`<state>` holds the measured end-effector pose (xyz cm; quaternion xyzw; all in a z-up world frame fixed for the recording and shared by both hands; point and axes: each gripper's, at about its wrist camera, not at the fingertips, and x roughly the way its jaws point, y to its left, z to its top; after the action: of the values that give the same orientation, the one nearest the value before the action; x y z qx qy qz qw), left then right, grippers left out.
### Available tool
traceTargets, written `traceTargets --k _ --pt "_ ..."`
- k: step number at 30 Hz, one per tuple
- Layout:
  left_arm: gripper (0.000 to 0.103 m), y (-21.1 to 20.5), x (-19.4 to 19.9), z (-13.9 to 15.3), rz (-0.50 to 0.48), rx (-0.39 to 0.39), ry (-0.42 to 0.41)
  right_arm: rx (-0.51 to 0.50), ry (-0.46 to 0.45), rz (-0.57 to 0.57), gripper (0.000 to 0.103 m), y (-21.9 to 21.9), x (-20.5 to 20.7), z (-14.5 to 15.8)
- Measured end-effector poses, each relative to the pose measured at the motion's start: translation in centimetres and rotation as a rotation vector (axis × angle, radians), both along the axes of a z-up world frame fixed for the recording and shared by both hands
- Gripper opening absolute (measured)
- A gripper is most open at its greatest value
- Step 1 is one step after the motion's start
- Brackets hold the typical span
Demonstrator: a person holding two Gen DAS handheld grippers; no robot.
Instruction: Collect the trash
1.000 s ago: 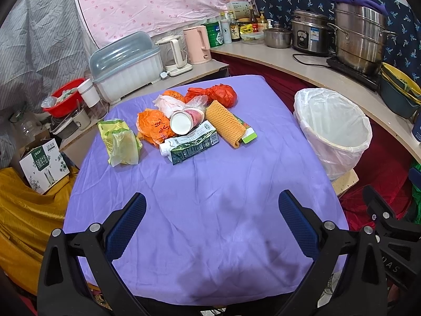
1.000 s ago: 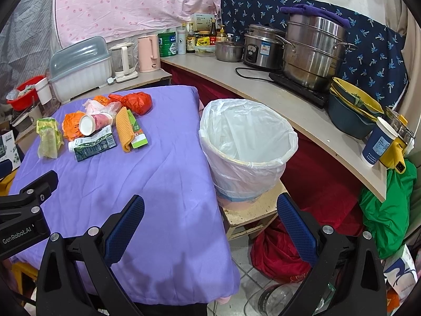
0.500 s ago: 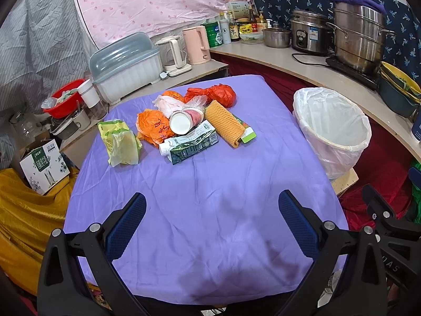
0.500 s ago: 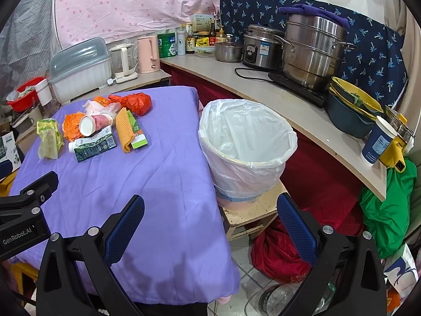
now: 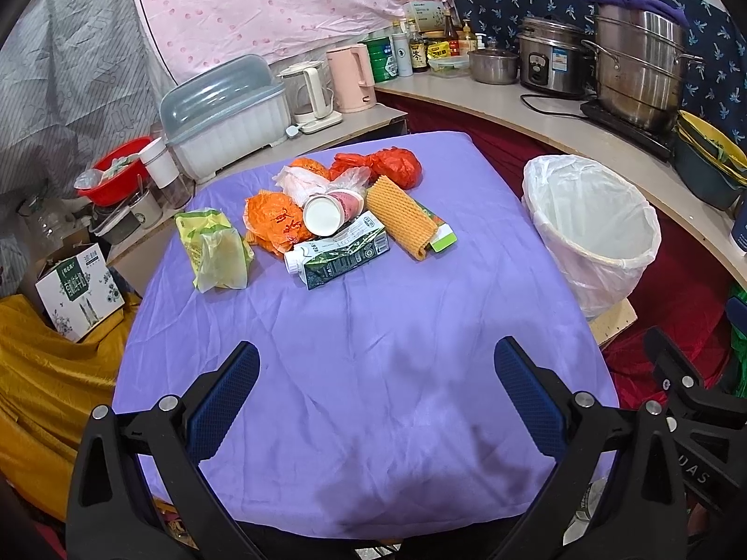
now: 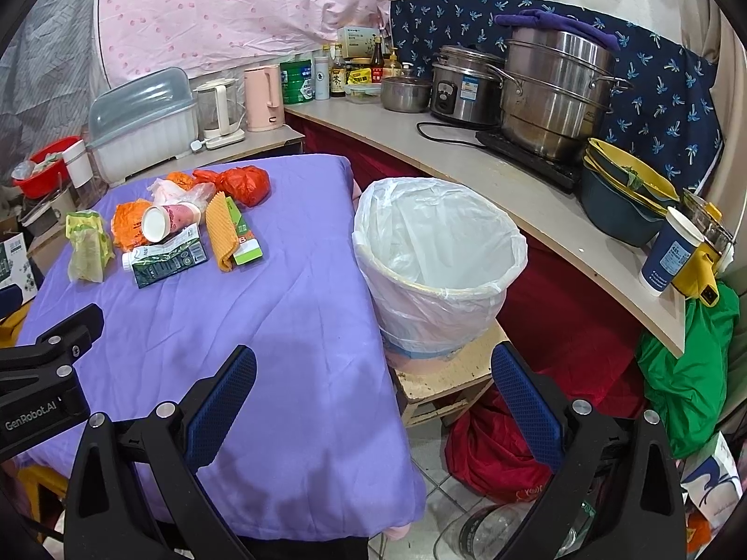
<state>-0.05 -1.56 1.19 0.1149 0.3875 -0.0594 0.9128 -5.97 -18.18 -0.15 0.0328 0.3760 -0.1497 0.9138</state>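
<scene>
Only my right view shows the green bag (image 6: 686, 359) far right; both my left gripper (image 5: 376, 394) and right gripper (image 6: 373, 392) gape empty, trash pile (image 5: 327, 214) untouched.

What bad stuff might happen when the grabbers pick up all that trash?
Three things might go wrong. The paper cup lies tipped on the milk carton, so pulling the carton first may roll it away. The trash bin sits on a small stool beside the table, so a bump could tip it. The thin plastic bags are tangled together, so one grab might drag neighbours off the purple cloth.
</scene>
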Motion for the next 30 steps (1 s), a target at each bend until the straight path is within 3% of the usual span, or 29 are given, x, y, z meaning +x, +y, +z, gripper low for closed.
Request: traceTargets --k 10,17,30 --pt "0.096 0.8 -0.1 -0.5 0.003 -0.003 0.001 0.002 -0.002 -0.002 0.097 0.1 0.7 0.6" --pt "0.096 2.2 1.1 -1.4 0.019 -0.047 0.028 0.013 -0.005 0.007 0.097 1.1 2.5 0.1" --pt "0.096 8.4 8.2 -3.2 0.167 -0.058 0.033 0.067 -0.06 0.089 0.096 4.4 9.9 -1.4"
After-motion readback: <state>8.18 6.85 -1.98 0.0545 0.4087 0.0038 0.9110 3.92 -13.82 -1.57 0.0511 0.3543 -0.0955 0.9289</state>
